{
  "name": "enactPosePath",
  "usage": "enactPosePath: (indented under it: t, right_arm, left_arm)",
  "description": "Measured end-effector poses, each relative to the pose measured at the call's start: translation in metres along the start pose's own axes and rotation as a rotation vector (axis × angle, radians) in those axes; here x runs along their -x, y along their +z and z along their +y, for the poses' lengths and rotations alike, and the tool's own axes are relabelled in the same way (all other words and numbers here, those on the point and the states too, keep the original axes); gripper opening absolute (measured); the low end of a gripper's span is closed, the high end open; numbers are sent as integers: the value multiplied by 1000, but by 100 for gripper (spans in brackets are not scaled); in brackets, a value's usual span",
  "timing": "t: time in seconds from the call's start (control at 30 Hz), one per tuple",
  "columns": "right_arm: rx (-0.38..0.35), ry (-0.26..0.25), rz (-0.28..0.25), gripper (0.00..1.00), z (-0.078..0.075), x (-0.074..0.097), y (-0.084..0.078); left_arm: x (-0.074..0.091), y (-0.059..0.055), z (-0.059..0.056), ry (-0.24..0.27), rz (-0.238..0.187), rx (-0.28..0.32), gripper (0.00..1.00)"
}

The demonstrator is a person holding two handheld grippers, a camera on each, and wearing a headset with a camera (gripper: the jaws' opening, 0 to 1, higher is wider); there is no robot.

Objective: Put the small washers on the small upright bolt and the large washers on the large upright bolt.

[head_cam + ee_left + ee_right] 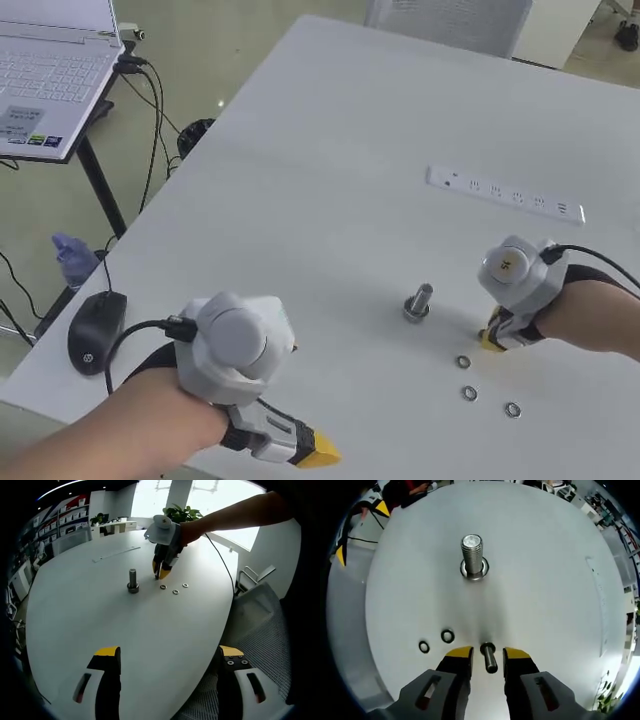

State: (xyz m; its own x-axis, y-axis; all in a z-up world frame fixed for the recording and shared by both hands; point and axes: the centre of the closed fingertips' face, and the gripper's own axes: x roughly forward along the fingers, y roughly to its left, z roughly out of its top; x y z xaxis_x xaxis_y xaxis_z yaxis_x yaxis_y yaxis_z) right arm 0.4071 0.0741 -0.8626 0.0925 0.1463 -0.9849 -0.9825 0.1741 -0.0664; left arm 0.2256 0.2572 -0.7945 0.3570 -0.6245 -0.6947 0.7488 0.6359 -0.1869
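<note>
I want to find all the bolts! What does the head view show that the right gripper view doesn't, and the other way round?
Head view: the laptop, plus three washers, one more than the other view catches. Right gripper view: the small bolt standing between the right gripper's open jaws, a gap on each side. Both: the large bolt, upright, two washers, and the white table.

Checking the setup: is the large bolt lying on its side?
No, the large bolt stands upright on the white table, threaded end up.
</note>
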Motion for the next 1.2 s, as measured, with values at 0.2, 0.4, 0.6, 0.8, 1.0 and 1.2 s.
enactPosePath:
  t: [0.2, 0.4, 0.6, 0.8, 1.0, 1.2]
  right_arm:
    - [-11, 19, -4, 31, -2, 1, -1]
    - [-32, 12, -20, 34, -1, 9, 1]
    - [-46, 8, -43, 35, 0, 19, 5]
    - [-54, -1, -63, 37, 5, 35, 13]
    - [-68, -10, -72, 37, 2, 43, 12]
    - [-97, -15, -78, 38, 8, 51, 5]
  left_arm:
    - [4, 2, 0, 4, -8, -1, 78]
    - [5, 8, -1, 5, -26, -4, 79]
    - [9, 10, -2, 1, -33, -18, 80]
    - [12, 9, -5, -11, -30, -36, 80]
    - [21, 11, -4, -14, -31, -48, 80]
    - [29, 14, -1, -11, -38, -65, 80]
